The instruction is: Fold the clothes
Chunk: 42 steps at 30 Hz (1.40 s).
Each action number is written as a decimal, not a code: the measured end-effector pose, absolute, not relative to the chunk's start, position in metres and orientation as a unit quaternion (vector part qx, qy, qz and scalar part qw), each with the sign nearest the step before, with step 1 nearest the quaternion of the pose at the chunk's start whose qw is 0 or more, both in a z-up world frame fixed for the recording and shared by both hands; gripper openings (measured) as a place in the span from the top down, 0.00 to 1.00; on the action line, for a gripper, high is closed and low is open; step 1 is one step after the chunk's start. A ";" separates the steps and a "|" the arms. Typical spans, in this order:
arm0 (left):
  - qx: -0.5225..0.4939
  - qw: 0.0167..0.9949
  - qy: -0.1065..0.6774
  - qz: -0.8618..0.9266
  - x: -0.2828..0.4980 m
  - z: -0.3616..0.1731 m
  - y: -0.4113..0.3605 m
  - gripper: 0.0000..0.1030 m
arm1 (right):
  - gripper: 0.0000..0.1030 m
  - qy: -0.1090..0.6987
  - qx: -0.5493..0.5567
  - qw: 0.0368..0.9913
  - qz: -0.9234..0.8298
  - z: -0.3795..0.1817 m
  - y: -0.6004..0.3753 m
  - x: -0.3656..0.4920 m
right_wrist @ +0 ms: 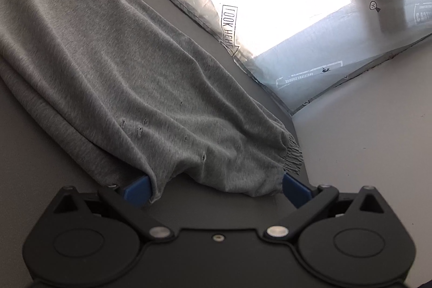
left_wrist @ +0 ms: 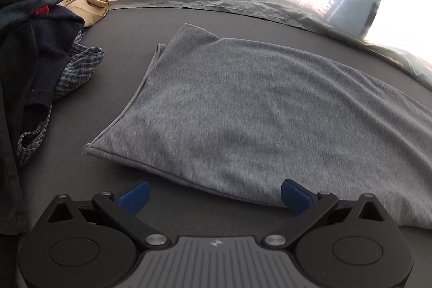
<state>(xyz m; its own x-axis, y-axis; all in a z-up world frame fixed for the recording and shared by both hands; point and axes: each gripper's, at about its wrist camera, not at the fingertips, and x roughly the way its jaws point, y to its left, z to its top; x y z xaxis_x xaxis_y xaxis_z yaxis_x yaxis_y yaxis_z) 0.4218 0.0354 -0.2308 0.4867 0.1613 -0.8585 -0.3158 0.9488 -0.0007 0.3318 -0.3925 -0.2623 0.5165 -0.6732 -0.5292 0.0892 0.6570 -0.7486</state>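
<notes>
Left gripper [left_wrist: 215, 196]: hovering low at shirt [left_wrist: 243, 112] hem, jaws spread, empty.
Right gripper [right_wrist: 216, 189]: jaws spread, straddling shirt [right_wrist: 121, 72] end.
Shirt: lying flat, stretching left-right.

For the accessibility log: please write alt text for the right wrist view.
The open right gripper sits at the bunched end of a grey garment lying on a dark grey table, its left blue finger touching the fabric edge. Small holes dot the cloth, and a translucent printed sheet lies behind.
</notes>
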 end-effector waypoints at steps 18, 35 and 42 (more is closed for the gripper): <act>-0.295 0.826 0.413 0.247 0.422 -0.239 0.130 0.96 | 0.01 0.433 -0.340 0.797 -0.248 -0.259 -0.399 0.341; -0.262 0.827 0.416 0.273 0.379 -0.227 0.127 0.96 | 0.01 0.504 -0.299 0.786 -0.199 -0.264 -0.423 0.311; -0.255 0.828 0.426 0.261 0.370 -0.238 0.123 0.90 | 0.02 0.499 -0.263 0.809 -0.165 -0.246 -0.406 0.300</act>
<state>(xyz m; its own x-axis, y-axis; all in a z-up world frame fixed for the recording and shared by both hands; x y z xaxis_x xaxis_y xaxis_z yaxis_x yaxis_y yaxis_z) 0.3705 0.1227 -0.2384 0.5007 0.2159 -0.8383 -0.6497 0.7337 -0.1991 0.3002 -0.4063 -0.2464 0.4466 -0.5301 -0.7208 0.0053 0.8071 -0.5903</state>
